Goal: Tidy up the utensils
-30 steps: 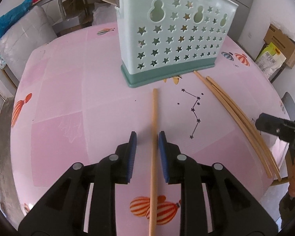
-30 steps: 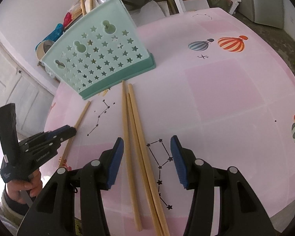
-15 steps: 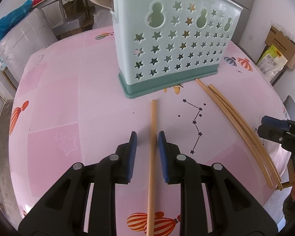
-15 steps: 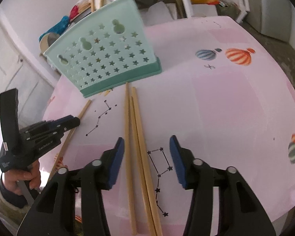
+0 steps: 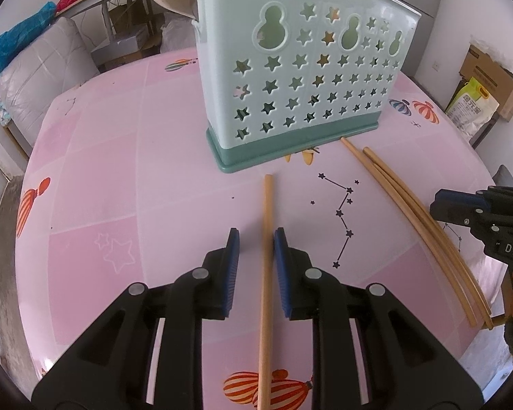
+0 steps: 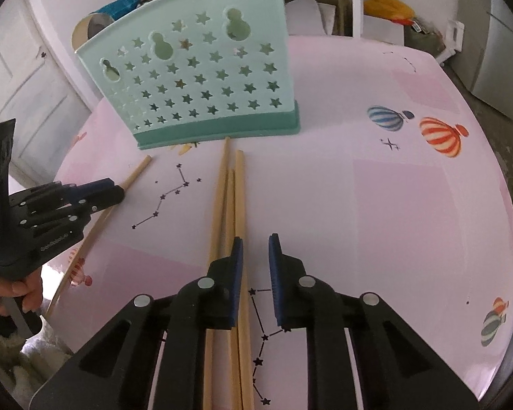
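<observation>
A mint-green utensil holder [image 5: 301,82] with star cut-outs stands upright on the pink table; it also shows in the right wrist view [image 6: 201,78]. A single wooden chopstick [image 5: 267,239] lies on the table between the narrowly open fingers of my left gripper [image 5: 256,242], nearer the right pad. Three more chopsticks [image 6: 229,205] lie side by side in front of the holder. My right gripper [image 6: 255,246] is partly open over them, its left finger above the rightmost stick, holding nothing. Utensils stick up from the holder's top.
The round pink table [image 5: 119,171] has balloon prints and drops off at its edges. A grey cushion [image 5: 34,82], shelves and cardboard boxes [image 5: 489,78] stand beyond it. A white door [image 6: 27,78] is at the left in the right wrist view.
Both grippers have moved forward toward the holder. The right gripper's jaws have narrowed from wide open and shifted right of the chopsticks. The left jaws keep the same gap around the single chopstick.
</observation>
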Action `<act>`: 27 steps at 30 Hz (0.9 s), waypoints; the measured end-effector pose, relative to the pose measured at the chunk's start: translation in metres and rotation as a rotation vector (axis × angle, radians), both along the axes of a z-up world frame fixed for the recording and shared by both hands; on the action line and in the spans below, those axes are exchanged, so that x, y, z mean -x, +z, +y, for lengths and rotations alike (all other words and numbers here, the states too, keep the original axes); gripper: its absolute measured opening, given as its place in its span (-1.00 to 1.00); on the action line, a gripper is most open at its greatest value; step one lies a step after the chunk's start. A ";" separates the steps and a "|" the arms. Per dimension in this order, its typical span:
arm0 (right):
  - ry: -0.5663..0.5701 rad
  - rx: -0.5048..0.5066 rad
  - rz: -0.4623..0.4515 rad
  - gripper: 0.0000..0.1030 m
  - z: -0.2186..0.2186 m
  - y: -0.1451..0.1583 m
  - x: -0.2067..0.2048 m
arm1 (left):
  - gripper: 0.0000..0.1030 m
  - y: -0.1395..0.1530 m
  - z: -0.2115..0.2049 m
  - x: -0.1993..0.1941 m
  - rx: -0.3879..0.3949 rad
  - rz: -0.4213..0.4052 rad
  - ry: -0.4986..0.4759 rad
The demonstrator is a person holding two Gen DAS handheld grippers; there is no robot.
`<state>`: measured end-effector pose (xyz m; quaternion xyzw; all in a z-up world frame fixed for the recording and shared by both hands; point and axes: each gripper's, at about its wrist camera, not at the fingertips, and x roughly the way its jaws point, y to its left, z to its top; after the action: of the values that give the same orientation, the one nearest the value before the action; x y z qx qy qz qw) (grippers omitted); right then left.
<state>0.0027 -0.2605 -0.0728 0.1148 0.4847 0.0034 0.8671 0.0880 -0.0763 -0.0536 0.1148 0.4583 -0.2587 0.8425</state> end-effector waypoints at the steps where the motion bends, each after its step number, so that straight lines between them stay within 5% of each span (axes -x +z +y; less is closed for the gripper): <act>1: 0.005 0.005 0.000 -0.70 0.001 0.001 0.000 | -0.63 0.000 0.000 0.000 0.001 0.000 0.001; 10: 0.029 0.037 0.021 -0.76 0.008 -0.001 -0.006 | -0.63 0.000 0.001 0.000 0.006 0.000 -0.003; 27: -0.111 0.011 0.115 -0.87 -0.011 -0.006 0.005 | -0.64 0.000 0.003 0.000 0.012 -0.002 -0.008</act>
<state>-0.0022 -0.2719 -0.0783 0.1366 0.5266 -0.0539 0.8373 0.0883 -0.0731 -0.0533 0.1116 0.4555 -0.2648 0.8426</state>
